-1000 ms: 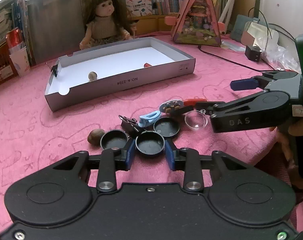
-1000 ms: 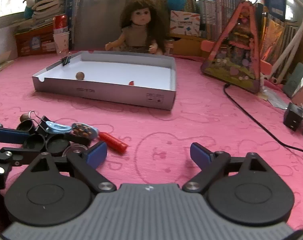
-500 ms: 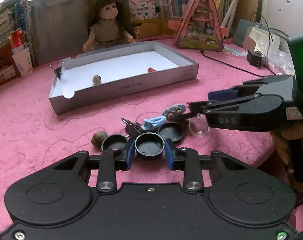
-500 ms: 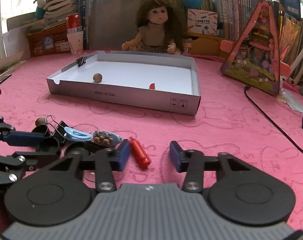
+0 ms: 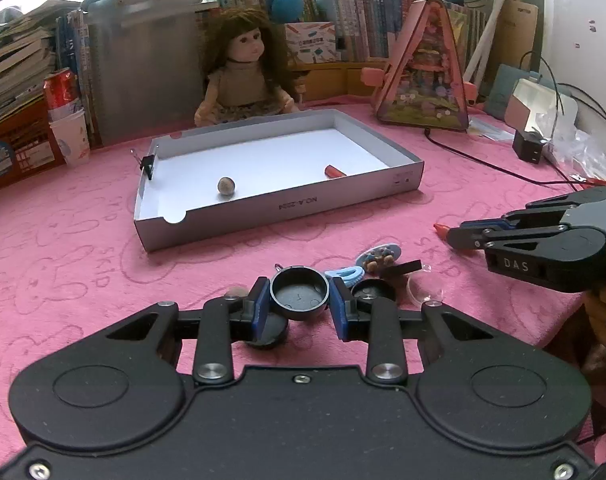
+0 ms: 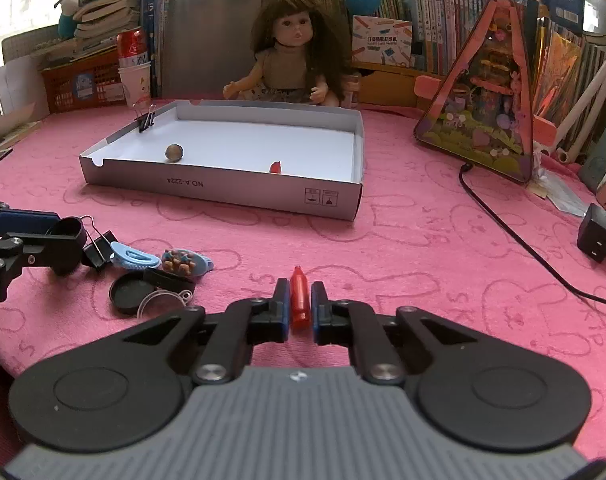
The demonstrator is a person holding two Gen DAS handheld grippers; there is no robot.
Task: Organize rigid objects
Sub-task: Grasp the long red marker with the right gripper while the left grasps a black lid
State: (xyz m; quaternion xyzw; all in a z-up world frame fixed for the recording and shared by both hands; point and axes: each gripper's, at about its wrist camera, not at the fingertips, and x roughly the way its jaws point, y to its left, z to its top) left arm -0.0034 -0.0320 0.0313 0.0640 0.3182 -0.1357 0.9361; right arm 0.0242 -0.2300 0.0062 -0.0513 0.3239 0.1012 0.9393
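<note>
Left wrist view: your left gripper [image 5: 299, 304] is clamped on a black cap [image 5: 299, 294], held clear of the pink cloth [image 5: 63, 260], in front of the box [image 5: 287, 210]. Right wrist view: your right gripper [image 6: 300, 310] has just closed, pads pinching the red tube [image 6: 299, 300] on the cloth, beside the clutter pile [image 6: 159, 268].

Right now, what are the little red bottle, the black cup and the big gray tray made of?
The little red bottle, pinched in the right tool, looks like see-through plastic: light glows through it. The black cup in the left tool seems matte molded plastic, dull with a neat rim, though painted metal is possible. The gray tray looks like cardboard: thin folded walls, printed marks, a white paper-like inside.
</note>
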